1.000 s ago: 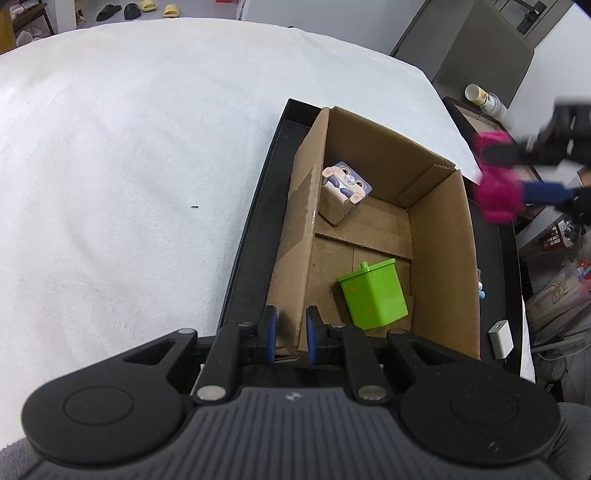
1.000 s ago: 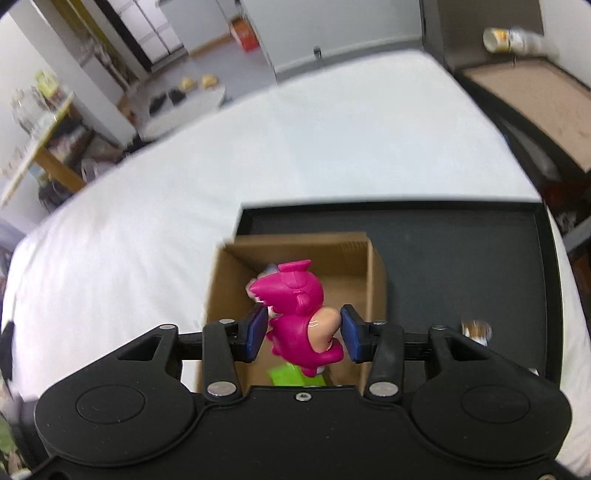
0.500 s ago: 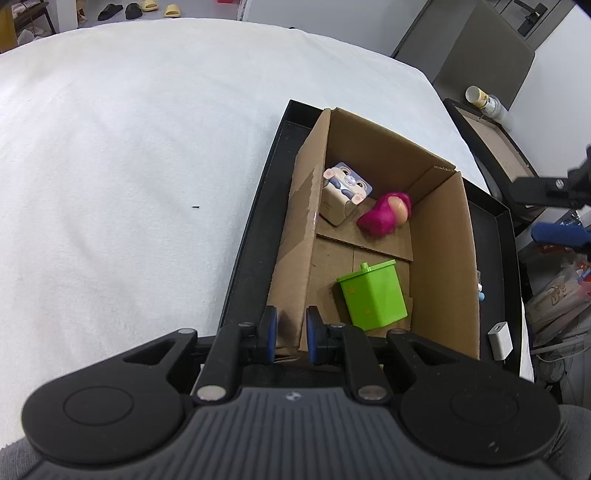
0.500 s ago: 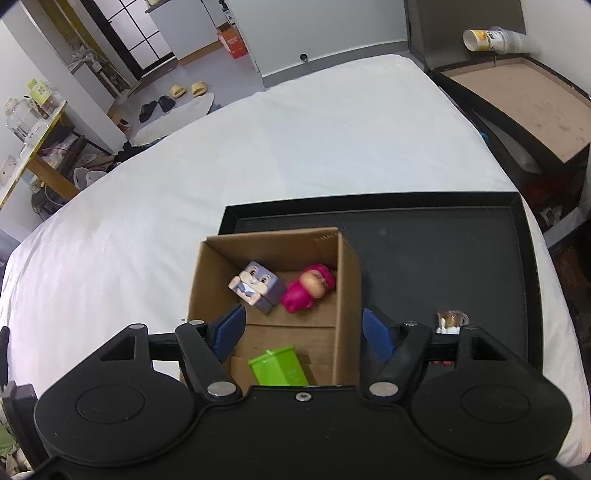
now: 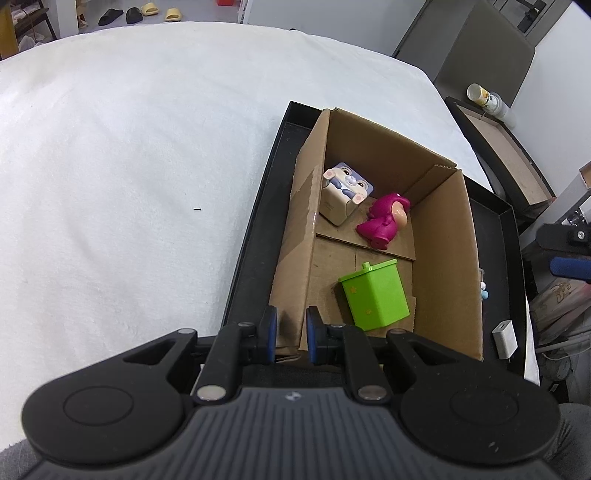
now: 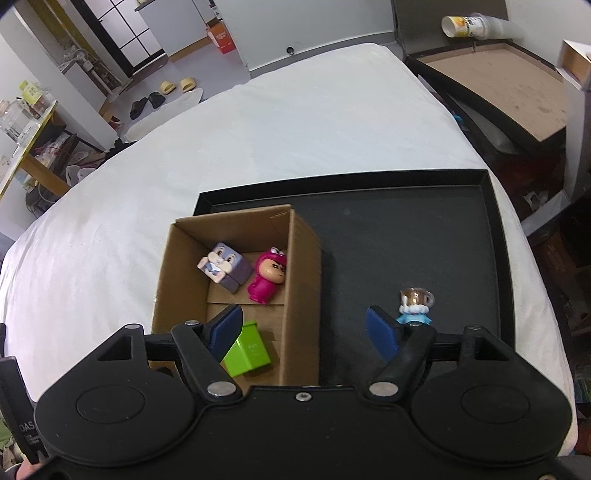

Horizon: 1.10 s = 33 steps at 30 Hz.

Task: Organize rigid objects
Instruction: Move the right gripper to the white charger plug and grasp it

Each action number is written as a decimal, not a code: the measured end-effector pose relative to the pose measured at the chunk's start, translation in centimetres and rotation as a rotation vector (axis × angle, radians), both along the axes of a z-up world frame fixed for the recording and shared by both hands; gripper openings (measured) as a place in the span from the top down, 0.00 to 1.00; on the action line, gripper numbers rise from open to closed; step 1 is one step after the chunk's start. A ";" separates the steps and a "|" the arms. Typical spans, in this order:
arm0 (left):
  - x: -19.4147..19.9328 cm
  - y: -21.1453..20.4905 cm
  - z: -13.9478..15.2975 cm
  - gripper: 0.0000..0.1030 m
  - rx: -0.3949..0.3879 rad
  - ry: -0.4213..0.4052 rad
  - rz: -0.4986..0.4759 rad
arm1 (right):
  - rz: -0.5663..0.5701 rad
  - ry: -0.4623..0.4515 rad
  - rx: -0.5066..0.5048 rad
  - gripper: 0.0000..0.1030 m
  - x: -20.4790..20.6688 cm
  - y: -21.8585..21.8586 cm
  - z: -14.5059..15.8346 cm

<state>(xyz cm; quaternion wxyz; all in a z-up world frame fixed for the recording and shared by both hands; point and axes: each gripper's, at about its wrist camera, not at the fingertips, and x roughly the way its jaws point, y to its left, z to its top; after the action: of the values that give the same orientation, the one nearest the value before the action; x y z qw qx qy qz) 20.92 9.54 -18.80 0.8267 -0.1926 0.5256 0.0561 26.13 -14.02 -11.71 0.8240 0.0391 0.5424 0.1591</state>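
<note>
An open cardboard box (image 5: 443, 258) (image 6: 299, 258) stands at the left of a black tray (image 6: 424, 240) (image 5: 255, 236). Inside lie a pink figurine (image 5: 386, 221) (image 6: 266, 277), a bunny-print cube (image 5: 343, 194) (image 6: 223, 267) and a green toy bin (image 5: 375, 295) (image 6: 249, 352). My left gripper (image 5: 290, 334) is shut on the box's near wall. My right gripper (image 6: 304, 332) is open and empty above the box's near right wall. A small blue figurine (image 6: 415, 301) stands on the tray just past the right fingertip (image 6: 380, 330).
The tray rests on a white cloth-covered surface (image 5: 129, 166). A small white block (image 5: 505, 338) lies at the tray's right edge. A second tray with a brown board (image 6: 498, 81) and a tipped cup (image 6: 467, 26) sit beyond the surface's far right.
My right gripper opened and let go of the pink figurine, which dropped into the box beside the cube. The right gripper then drew back to the right. The left gripper has not moved.
</note>
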 end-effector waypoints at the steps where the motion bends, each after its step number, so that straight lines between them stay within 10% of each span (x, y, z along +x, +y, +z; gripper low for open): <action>1: 0.0 0.0 0.0 0.85 0.001 0.000 0.001 | -0.003 0.001 0.002 0.29 -0.1 -0.3 0.0; 33: 0.3 -0.8 0.0 0.85 0.058 0.015 0.012 | -0.144 0.020 0.033 0.29 0.5 -12.0 -2.0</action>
<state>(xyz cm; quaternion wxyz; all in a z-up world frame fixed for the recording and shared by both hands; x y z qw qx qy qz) 21.27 8.71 -18.80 0.8276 -0.1714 0.5288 0.0776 26.67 -26.05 -13.69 0.8270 0.0934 0.5437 0.1081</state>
